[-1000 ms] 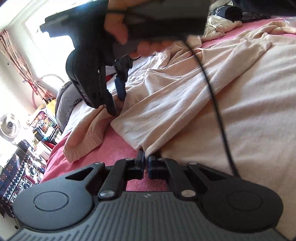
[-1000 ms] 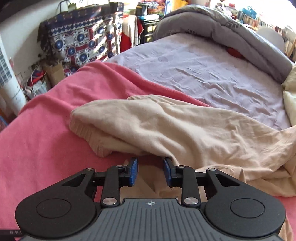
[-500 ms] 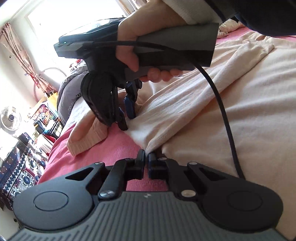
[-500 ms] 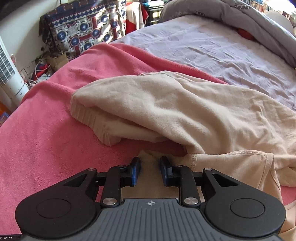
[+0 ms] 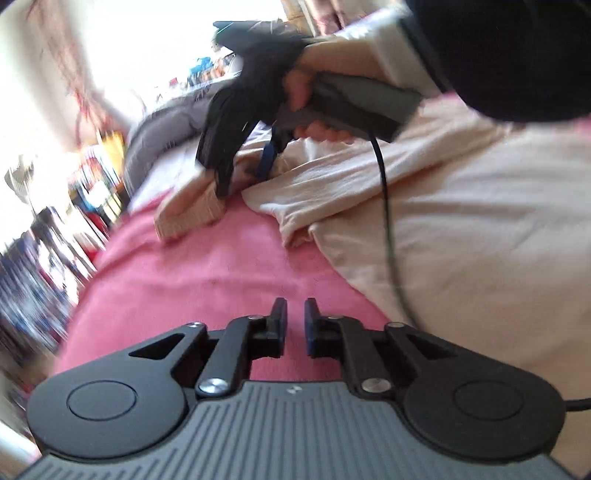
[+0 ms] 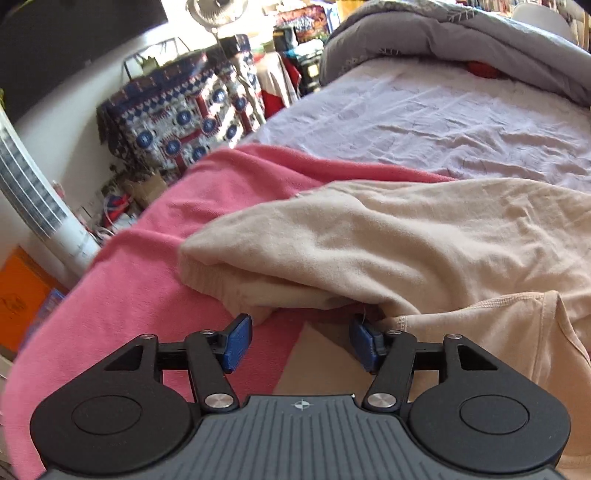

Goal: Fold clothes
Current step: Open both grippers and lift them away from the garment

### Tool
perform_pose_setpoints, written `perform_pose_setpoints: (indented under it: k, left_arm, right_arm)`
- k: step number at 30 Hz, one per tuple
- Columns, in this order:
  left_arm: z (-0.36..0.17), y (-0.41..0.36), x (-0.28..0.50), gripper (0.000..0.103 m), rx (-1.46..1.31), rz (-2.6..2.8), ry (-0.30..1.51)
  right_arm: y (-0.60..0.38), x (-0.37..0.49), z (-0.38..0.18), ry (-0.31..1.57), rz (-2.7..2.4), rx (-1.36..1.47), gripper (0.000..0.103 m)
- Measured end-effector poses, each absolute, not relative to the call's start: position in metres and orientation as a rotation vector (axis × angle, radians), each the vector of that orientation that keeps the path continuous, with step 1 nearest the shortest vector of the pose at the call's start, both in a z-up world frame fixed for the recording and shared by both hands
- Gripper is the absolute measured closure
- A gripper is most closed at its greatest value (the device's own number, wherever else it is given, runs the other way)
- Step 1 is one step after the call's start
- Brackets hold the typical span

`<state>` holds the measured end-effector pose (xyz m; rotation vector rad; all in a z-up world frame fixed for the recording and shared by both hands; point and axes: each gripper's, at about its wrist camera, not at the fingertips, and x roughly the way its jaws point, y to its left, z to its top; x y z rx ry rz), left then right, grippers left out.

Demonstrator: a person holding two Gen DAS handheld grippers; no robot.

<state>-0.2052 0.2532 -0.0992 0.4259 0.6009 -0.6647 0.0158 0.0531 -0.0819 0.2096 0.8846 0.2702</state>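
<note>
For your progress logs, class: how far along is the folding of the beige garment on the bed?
Done: the sleeve lies doubled over. In hand: nothing; the left gripper and right gripper have just been opening, their jaws empty. Left: the beige garment is spread wide on the pink blanket, not yet a compact fold.

I count two tongs of mine: the left tongs (image 5: pixel 295 325) at lower centre, the right tongs (image 6: pixel 301 341) likewise. One beige garment (image 6: pixel 406 251) lies mid-frame, on one pink blanket (image 6: pixel 155 266). One grey duvet (image 6: pixel 461 33) sits upper right, one fan (image 6: pixel 218 9) top centre, one patterned bag (image 6: pixel 184 122) upper left.
</note>
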Motion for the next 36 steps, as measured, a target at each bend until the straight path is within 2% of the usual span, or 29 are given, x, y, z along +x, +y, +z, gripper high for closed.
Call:
perform_pose_setpoints:
  k: [1, 2, 6, 9, 12, 15, 17, 21, 23, 28, 29, 31, 32, 33, 36]
  left_arm:
    - [-0.093, 0.266, -0.206, 0.064, 0.308, -0.700, 0.642]
    - [-0.089, 0.278, -0.204, 0.059, 0.188, -0.725, 0.676]
    - [-0.090, 0.290, -0.193, 0.059, -0.058, -0.703, 0.753]
    - [-0.098, 0.275, -0.186, 0.059, -0.071, -0.657, 0.778]
    - [-0.106, 0.261, -0.190, 0.059, -0.054, -0.623, 0.831]
    - [-0.108, 0.250, -0.208, 0.055, 0.018, -0.601, 0.830]
    - [-0.109, 0.245, -0.223, 0.046, 0.087, -0.600, 0.832]
    - [-0.106, 0.236, -0.262, 0.045, 0.268, -0.558, 0.790]
    - [-0.098, 0.234, -0.270, 0.045, 0.303, -0.538, 0.782]
    - [-0.071, 0.212, -0.261, 0.044, 0.322, -0.533, 0.671]
    - [-0.066, 0.204, -0.254, 0.043, 0.326, -0.542, 0.647]
    - [-0.059, 0.184, -0.234, 0.042, 0.349, -0.557, 0.590]
    - [-0.056, 0.174, -0.221, 0.042, 0.361, -0.559, 0.562]
    - [-0.054, 0.163, -0.206, 0.042, 0.369, -0.554, 0.544]
    - [-0.056, 0.132, -0.163, 0.042, 0.383, -0.531, 0.517]
  right_arm:
    - [0.048, 0.002, -0.070, 0.856, 0.286, 0.203, 0.035]
    - [0.042, -0.013, -0.057, 0.826, 0.293, 0.182, 0.032]
    - [0.010, -0.099, -0.008, 0.669, 0.300, 0.133, 0.028]
    - [-0.025, -0.177, 0.018, 0.562, 0.251, 0.158, 0.012]
    - [-0.060, -0.248, 0.014, 0.557, 0.161, 0.195, 0.010]
    - [-0.084, -0.305, -0.019, 0.658, 0.094, 0.264, 0.011]
    - [-0.091, -0.334, -0.045, 0.721, 0.087, 0.317, 0.012]
    - [-0.091, -0.374, -0.094, 0.827, 0.034, 0.379, 0.012]
    - [-0.089, -0.382, -0.104, 0.821, 0.022, 0.376, 0.015]
    - [-0.102, -0.369, -0.094, 0.643, -0.041, 0.387, 0.015]
    - [-0.107, -0.360, -0.093, 0.618, -0.057, 0.403, 0.017]
    - [-0.118, -0.337, -0.097, 0.599, -0.073, 0.458, 0.042]
    - [-0.123, -0.326, -0.099, 0.599, -0.088, 0.482, 0.047]
    - [-0.125, -0.315, -0.102, 0.596, -0.113, 0.492, 0.050]
    - [-0.127, -0.290, -0.113, 0.582, -0.221, 0.442, 0.050]
